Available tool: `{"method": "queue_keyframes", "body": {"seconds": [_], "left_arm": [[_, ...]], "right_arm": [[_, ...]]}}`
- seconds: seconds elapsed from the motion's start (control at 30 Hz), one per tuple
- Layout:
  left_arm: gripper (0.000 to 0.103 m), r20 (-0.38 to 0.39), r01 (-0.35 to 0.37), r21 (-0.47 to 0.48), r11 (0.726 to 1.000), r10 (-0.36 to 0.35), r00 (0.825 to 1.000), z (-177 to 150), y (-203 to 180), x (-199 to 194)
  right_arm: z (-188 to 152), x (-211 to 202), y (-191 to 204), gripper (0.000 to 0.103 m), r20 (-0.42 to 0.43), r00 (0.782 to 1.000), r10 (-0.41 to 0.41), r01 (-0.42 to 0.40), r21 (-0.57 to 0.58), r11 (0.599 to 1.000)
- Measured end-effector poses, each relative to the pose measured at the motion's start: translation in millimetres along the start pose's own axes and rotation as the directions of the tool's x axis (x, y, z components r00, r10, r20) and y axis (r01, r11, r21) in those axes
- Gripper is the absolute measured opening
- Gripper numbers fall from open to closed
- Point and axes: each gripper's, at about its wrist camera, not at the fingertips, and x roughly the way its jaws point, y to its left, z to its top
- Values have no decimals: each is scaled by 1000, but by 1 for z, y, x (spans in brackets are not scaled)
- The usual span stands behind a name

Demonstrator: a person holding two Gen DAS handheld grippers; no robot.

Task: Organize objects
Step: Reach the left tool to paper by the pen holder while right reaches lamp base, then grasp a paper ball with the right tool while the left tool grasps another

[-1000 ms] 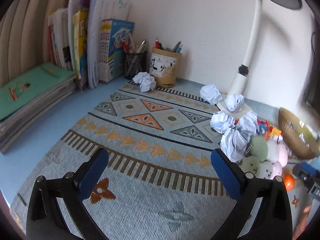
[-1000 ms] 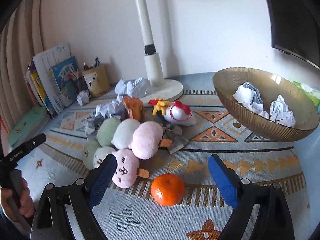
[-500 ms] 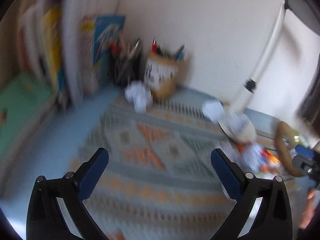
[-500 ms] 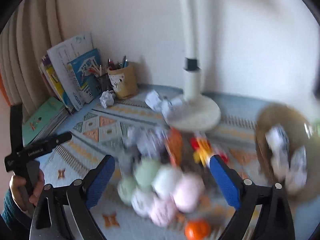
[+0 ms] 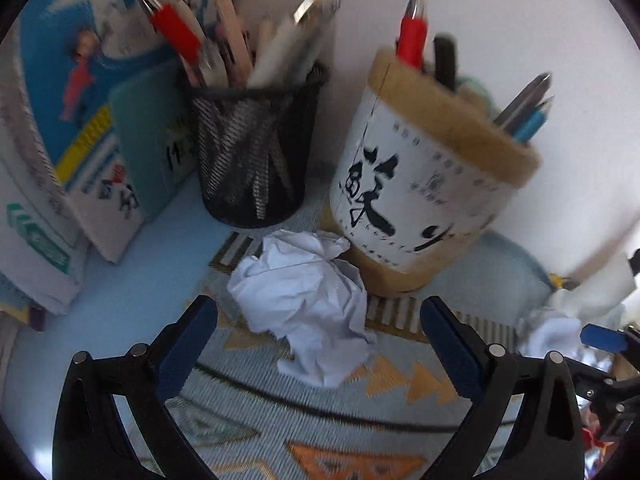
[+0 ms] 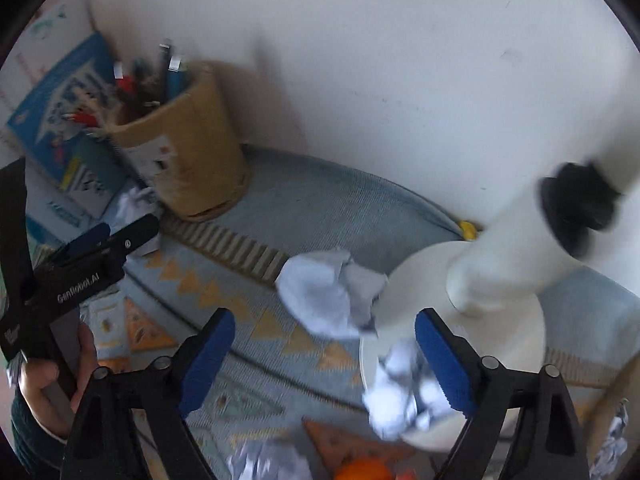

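Likely a home study desk: pen cups (image 5: 256,152), workbooks (image 5: 80,92).

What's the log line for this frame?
left gripper: open, over paper ball | right gripper: jaws closing, paper wad between, no contact | cup behind ball

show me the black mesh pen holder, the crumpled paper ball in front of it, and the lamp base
black mesh pen holder (image 5: 252,152), left wrist view, on its mesh wall.
crumpled paper ball (image 5: 306,300), left wrist view, on its middle.
lamp base (image 6: 412,292), right wrist view, on its flat white disc.
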Motion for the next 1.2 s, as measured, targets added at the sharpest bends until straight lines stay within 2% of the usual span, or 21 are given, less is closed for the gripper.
{"method": "queue_keyframes", "body": {"seconds": [0.07,0.1,0.17,0.2,0.23,0.27,0.3,0.4,0.53,0.67,0.77,0.87,0.93,0.97,1.03,1.1,1.13,1.17,1.2], "left_arm": [[93,-12,-19,11,1000,19,1000,-1,-5,7],[79,-18,-23,19,1000,23,1000,-1,-7,9],[70,-11,-33,48,998,34,999,-2,-13,9],[47,-8,-8,57,998,9,1000,-5,-14,7],[39,0,7,74,997,-7,1000,-8,-17,3],[39,5,8,85,996,-8,1000,-12,-19,-1],[39,11,9,88,996,-10,1000,-15,-19,-5],[38,15,83,87,993,-85,996,-29,-19,-32],[38,59,130,151,980,-141,988,-60,-33,-96],[38,86,197,214,957,-220,972,-105,-54,-169],[38,84,245,246,938,-273,958,-137,-67,-208],[38,67,305,234,923,-329,942,-177,-75,-240],[38,59,336,234,912,-358,932,-203,-79,-245],[38,40,339,248,908,-359,933,-223,-84,-245],[38,-14,324,258,910,-332,943,-255,-89,-229],[38,-89,352,267,897,-340,936,-284,-97,-215],[38,-133,350,260,900,-326,936,-297,-102,-207],[38,-145,344,260,902,-316,938,-301,-103,-203],[39,-107,316,283,906,-298,949,-303,-106,-207]], "right_arm": [[5,15,-2,86,-35,999,12,-11,9,1000],[7,23,-2,83,-53,998,19,-18,16,1000],[10,34,-4,77,-75,997,-4,6,32,999],[11,34,-2,74,-58,998,-17,19,25,1000],[12,34,-2,68,-55,998,-16,17,23,1000],[13,33,-1,62,-45,999,-15,16,20,1000],[12,30,-1,61,-30,1000,4,-3,17,1000],[5,14,4,60,23,999,34,-33,-19,999],[-13,-28,9,59,78,993,90,-86,-53,995],[-45,-90,6,60,139,978,153,-149,-41,988],[-88,-142,-11,60,182,959,215,-218,-7,976],[-150,-192,-32,61,242,939,245,-259,27,965],[-203,-215,-59,62,296,924,241,-271,67,960],[-237,-223,-72,63,316,923,222,-262,90,961],[-290,-221,-88,63,321,931,172,-223,130,966],[-343,-210,-102,63,292,951,100,-158,181,971],[-359,-204,-103,63,274,959,78,-134,189,973],[-372,-197,-104,63,253,966,53,-104,193,976],[-384,-186,-104,63,219,975,25,-70,200,977]]}}
